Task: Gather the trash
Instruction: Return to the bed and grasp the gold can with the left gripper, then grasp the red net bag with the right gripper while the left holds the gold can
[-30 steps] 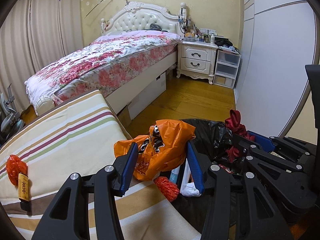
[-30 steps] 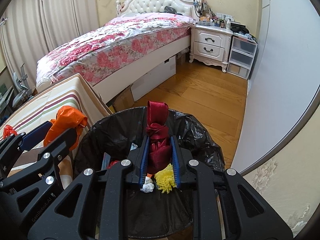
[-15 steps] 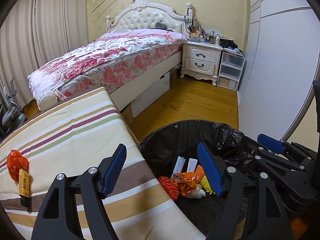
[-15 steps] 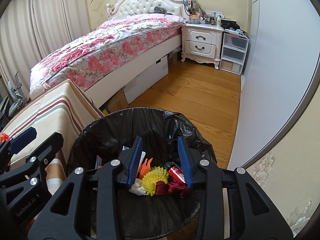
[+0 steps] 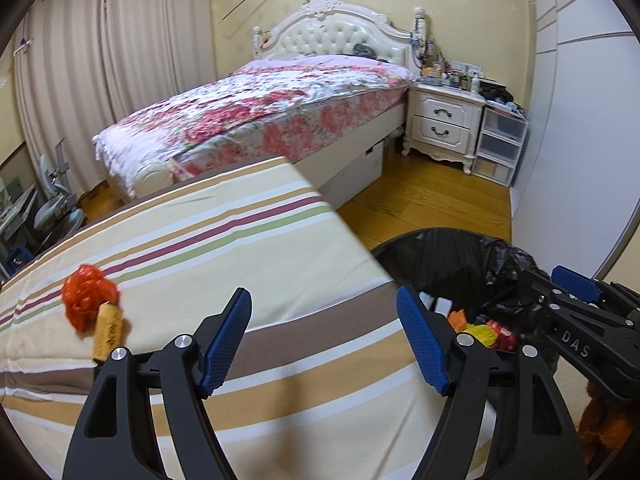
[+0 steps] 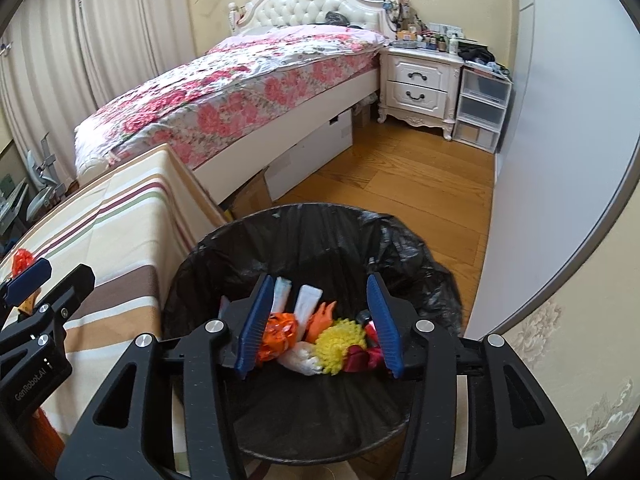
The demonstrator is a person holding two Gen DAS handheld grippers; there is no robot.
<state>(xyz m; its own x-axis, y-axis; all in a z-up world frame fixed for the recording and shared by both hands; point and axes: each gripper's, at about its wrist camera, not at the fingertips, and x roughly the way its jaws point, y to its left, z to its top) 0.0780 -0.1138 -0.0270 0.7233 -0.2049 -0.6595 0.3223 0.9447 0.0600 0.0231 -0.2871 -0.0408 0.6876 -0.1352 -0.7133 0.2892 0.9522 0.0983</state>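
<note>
My left gripper (image 5: 324, 308) is open and empty above the striped cloth (image 5: 240, 248). To its left on that cloth lie a crumpled red-orange net (image 5: 86, 300) and a tan cork-like cylinder (image 5: 108, 332) touching it. My right gripper (image 6: 318, 292) hangs over the bin with the black liner (image 6: 304, 232); its jaws are opening and nothing is between them. Down in the bin lie an orange bag (image 6: 280, 332), a yellow pompom (image 6: 344, 340), a dark red cloth (image 6: 360, 360) and white scraps. The bin (image 5: 440, 248) sits just right of the left gripper.
A bed with a floral cover (image 6: 240, 80) stands behind the striped surface, with a cardboard box (image 6: 252, 196) beside it. A white nightstand (image 6: 420, 84) and plastic drawers (image 6: 480, 108) stand at the back. A pale sliding wardrobe door (image 6: 560, 160) runs along the right. Wooden floor (image 6: 400, 184) lies beyond the bin.
The left gripper let the orange bag fall into the bin and swung left over the striped cloth. The right gripper released the dark red cloth into the bin and its jaws widened.
</note>
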